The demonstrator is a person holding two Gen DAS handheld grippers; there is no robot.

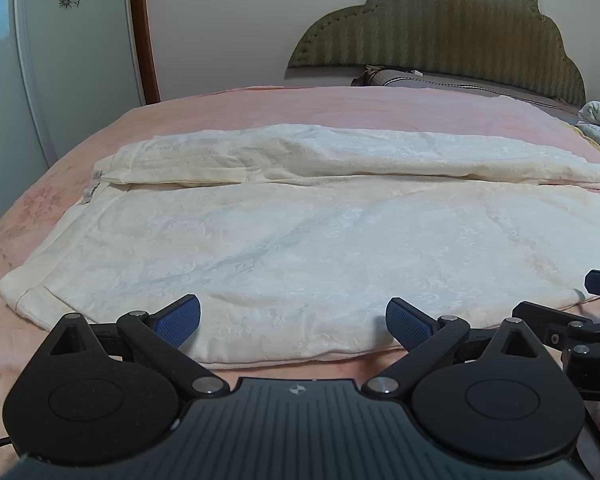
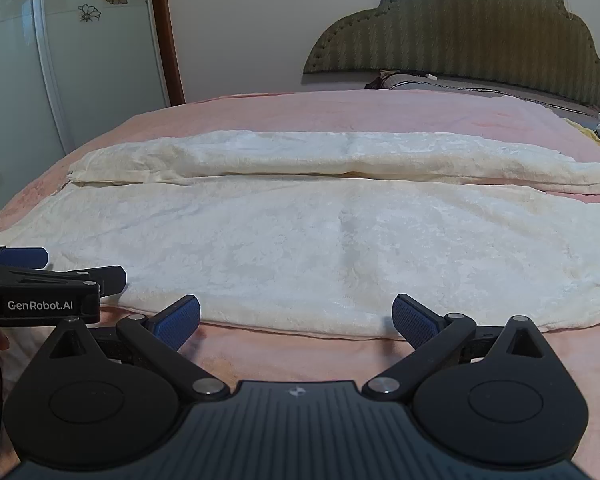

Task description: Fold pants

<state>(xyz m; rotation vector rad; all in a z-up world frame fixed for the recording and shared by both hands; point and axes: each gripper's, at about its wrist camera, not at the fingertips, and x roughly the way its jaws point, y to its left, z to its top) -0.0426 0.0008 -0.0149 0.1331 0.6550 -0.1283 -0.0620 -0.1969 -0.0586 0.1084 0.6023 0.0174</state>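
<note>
The cream pants (image 1: 300, 240) lie spread along the bed's (image 1: 228, 100) near edge. My left gripper (image 1: 293, 322) and right gripper (image 2: 296, 320) hover released; pinching only the plush top layer could skew the fold.

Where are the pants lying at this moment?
The cream pants lie spread across the pink bedspread, just ahead of both open hand-held grippers, left and right, with the green headboard beyond.
</note>
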